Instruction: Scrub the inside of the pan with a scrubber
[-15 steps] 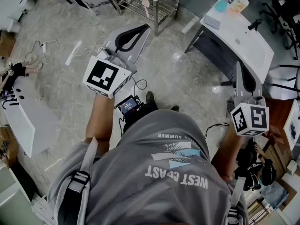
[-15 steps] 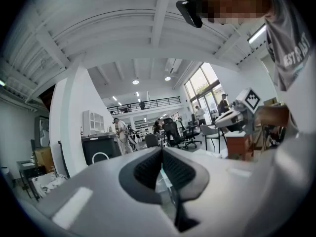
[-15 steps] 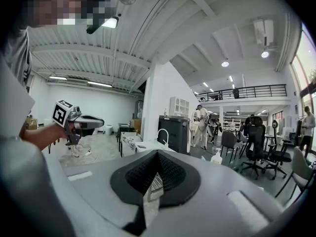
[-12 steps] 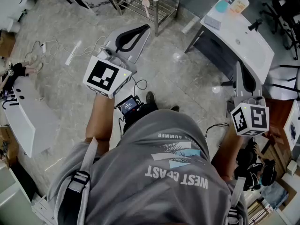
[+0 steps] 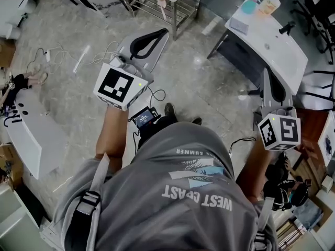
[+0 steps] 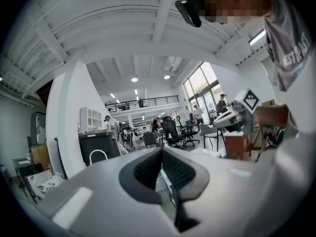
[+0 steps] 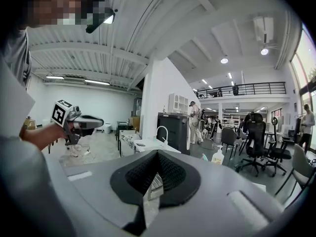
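Neither has moved: the grey plastic left gripper (image 5: 157, 35) and its twin right gripper (image 5: 272, 82) hang over the mottled stone floor (image 5: 199, 82), jaws pressed together, holding nothing.

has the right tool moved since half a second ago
No. The right tool holds the same spot beside the white sink counter, with no shift toward or away from it.
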Demonstrator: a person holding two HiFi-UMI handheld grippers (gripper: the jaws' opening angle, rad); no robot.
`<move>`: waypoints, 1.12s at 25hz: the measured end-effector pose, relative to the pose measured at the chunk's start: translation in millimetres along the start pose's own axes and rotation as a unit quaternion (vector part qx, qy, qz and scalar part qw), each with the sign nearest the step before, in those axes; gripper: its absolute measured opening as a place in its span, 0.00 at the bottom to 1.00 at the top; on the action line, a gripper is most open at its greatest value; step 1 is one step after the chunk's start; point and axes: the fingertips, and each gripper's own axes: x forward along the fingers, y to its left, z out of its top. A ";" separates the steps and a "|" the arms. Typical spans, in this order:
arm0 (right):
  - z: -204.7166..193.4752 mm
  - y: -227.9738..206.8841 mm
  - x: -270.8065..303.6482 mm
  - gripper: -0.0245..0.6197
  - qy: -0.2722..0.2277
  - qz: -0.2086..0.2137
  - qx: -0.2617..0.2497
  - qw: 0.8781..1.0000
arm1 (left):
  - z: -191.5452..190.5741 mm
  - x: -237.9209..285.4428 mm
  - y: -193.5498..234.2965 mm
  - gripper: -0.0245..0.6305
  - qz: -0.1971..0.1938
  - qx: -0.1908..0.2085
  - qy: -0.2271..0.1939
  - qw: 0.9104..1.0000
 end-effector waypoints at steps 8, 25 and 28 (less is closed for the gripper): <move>-1.4 5.0 35.1 0.04 0.006 -0.019 0.010 1.000 | -16.7 14.6 33.3 0.04 -0.019 -0.003 0.000 1.000; -8.1 -19.5 93.7 0.04 0.000 -0.034 0.034 0.999 | -42.8 58.0 63.8 0.04 -0.038 -0.006 0.011 0.999; -13.3 -33.9 113.4 0.04 -0.001 -0.026 0.040 0.999 | -46.6 72.0 70.6 0.04 -0.029 -0.002 0.018 0.999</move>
